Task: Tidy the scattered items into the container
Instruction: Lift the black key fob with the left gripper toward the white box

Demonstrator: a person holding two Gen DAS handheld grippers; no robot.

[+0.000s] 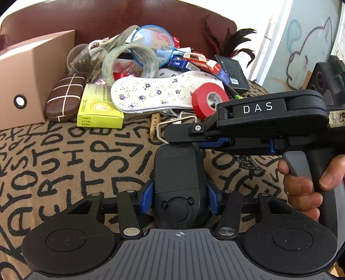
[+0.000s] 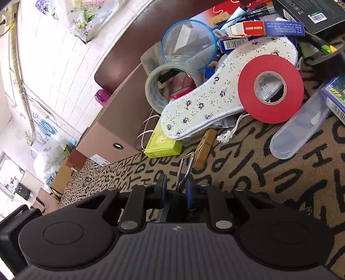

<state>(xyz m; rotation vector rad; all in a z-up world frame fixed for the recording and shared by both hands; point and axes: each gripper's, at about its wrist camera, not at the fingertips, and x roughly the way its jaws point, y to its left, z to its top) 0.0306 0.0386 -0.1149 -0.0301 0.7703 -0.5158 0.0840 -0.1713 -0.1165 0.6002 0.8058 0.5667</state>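
A pile of items lies on the lettered cloth: a red tape roll (image 1: 210,100) (image 2: 270,88), a floral insole (image 1: 157,93) (image 2: 215,94), a clear tape roll (image 1: 131,62) (image 2: 166,86), a yellow-green box (image 1: 100,107) (image 2: 162,144) and a wooden clothespin (image 1: 155,126) (image 2: 203,150). My right gripper (image 2: 183,185) (image 1: 167,134) is shut on the clothespin's wire hook (image 2: 185,170) in front of the pile. My left gripper (image 1: 179,170) is shut and holds a dark grey device (image 1: 177,185) low over the cloth.
A tan box (image 1: 28,81) (image 2: 116,120) stands left of the pile. A brown checked case (image 1: 64,97), a blue-rimmed net (image 2: 189,43), a black box (image 1: 232,73) and a clear plastic case (image 2: 299,127) lie around. A dark chair back (image 1: 107,19) rises behind.
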